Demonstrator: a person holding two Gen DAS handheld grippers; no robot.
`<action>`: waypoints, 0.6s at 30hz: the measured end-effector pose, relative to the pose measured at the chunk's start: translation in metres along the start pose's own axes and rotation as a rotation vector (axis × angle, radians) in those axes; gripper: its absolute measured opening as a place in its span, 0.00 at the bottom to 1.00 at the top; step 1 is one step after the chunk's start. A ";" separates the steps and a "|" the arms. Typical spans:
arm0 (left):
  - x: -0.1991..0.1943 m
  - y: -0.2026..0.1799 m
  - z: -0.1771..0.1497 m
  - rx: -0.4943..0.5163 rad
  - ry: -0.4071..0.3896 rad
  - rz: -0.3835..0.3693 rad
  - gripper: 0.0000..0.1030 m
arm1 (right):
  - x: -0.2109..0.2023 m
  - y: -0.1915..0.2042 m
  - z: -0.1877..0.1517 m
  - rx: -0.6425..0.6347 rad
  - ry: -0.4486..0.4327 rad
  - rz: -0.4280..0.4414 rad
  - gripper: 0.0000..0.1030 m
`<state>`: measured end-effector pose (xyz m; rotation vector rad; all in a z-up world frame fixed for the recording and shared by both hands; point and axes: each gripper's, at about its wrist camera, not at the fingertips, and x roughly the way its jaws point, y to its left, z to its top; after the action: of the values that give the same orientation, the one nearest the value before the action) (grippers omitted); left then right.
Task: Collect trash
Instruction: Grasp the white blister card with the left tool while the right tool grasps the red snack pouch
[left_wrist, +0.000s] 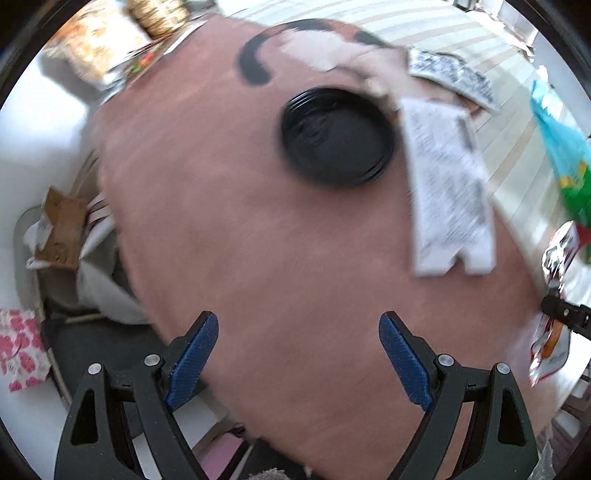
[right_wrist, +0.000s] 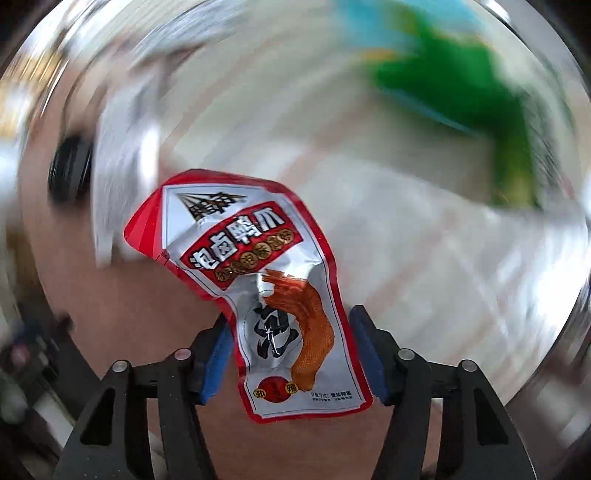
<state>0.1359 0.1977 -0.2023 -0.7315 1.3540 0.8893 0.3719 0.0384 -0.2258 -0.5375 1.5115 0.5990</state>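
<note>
My right gripper (right_wrist: 290, 332) is shut on a red and silver snack wrapper (right_wrist: 258, 280) and holds it in the air above the table; the wrapper also shows at the right edge of the left wrist view (left_wrist: 554, 266). My left gripper (left_wrist: 297, 332) is open and empty above a pinkish-brown sheet (left_wrist: 258, 221). On that sheet lie a black round lid (left_wrist: 338, 138) and a white printed receipt (left_wrist: 447, 184). A blue and green snack bag (left_wrist: 565, 147) lies to the right, and shows blurred in the right wrist view (right_wrist: 461, 92).
Another printed paper (left_wrist: 454, 74) and a crumpled tissue (left_wrist: 321, 48) lie at the back. A bin lined with a white bag holding brown paper (left_wrist: 62, 236) stands at the left, below the table edge. Food packets (left_wrist: 99, 40) sit at the far left corner.
</note>
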 end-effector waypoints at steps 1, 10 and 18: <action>0.001 -0.011 0.012 0.015 0.007 -0.029 0.86 | -0.003 -0.012 0.001 0.062 -0.015 0.013 0.62; 0.024 -0.080 0.071 0.081 0.086 -0.136 0.88 | -0.010 -0.048 0.004 0.103 -0.046 0.035 0.82; 0.028 -0.092 0.077 0.090 0.065 -0.147 0.67 | 0.000 -0.033 0.016 0.007 -0.051 0.008 0.86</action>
<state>0.2541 0.2213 -0.2278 -0.7858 1.3698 0.6888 0.4062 0.0241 -0.2270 -0.5080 1.4678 0.6092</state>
